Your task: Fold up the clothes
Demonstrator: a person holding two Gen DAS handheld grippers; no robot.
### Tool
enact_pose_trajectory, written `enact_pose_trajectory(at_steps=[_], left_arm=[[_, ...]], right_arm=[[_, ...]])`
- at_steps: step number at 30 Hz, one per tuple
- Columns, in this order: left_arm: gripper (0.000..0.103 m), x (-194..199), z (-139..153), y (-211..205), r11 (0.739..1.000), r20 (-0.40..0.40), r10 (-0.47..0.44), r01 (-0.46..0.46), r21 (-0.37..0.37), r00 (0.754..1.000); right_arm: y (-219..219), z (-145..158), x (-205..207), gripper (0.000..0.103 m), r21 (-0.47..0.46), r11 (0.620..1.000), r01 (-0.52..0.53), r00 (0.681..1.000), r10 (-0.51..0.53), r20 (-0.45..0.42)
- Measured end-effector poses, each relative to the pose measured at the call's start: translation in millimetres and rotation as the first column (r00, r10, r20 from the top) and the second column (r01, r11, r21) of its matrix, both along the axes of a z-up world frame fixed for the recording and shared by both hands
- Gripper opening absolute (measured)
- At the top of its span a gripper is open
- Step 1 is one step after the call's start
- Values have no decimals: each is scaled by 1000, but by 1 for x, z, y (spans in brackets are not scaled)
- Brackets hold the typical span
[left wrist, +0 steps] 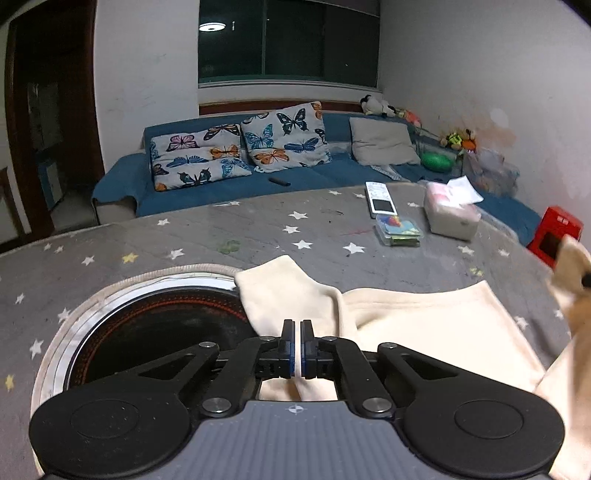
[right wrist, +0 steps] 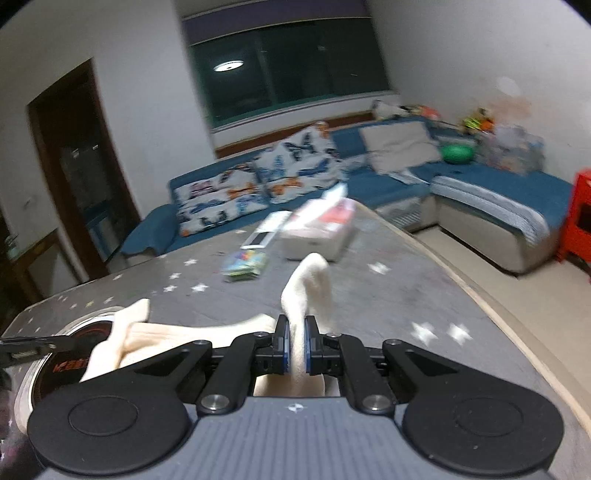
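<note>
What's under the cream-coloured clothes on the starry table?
Under the cream-coloured garment lie the grey star-patterned tablecloth and part of a round black cooktop set in the table. The cloth covers the cooktop's right edge, so that part is hidden.

a blue sofa [left wrist: 236, 184] runs along white walls and turns the corner to the right. butterfly cushions [left wrist: 240, 147] and a plain grey cushion [left wrist: 382, 142] lean on its back. above the sofa a dark window [left wrist: 288, 40] reflects a round ceiling lamp [left wrist: 211, 26]. left of the sofa stands a dark wooden doorway [left wrist: 51, 122].
</note>
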State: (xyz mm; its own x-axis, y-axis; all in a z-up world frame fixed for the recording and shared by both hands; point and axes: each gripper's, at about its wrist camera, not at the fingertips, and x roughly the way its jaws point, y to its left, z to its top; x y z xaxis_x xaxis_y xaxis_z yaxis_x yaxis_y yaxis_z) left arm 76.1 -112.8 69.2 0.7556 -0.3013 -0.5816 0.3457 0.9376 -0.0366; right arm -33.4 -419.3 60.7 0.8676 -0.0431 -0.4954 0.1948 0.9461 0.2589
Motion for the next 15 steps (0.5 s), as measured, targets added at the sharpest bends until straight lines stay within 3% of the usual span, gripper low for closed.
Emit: enact_pose_trajectory(at_steps=[4,6,7,8,13,14,15], left_arm=[[10,-1,2,-16,999,-5,-45,45,21,999],[25,2,-1,-28,997,-11,-63,63,38,998],[39,5,-4,-34,996,-15,-69,69,47,998],[44,8,-6,-39,996,-16,-73,73,57,997],[39,25,-23,-55,992,-47,-74,78,99,996],[24,28,-26,-56,992,-54,-73,79,103,996],[16,30,-28,-56,991,-61,-74,80,105,995]], right_arm=[[-15,-14,-22,6,37,996,78,997,-77,-20],[-23,-23,-29,6,57,991,120,992,-118,-40],[-25,-27,-31,6,65,989,131,991,-128,-50],[-27,-31,-34,6,66,988,140,989,-136,-59],[-33,-41,-42,6,74,983,169,983,-162,-83],[-33,-42,-42,6,77,982,171,983,-165,-85],[-34,-42,-42,7,76,982,171,983,-164,-87]])
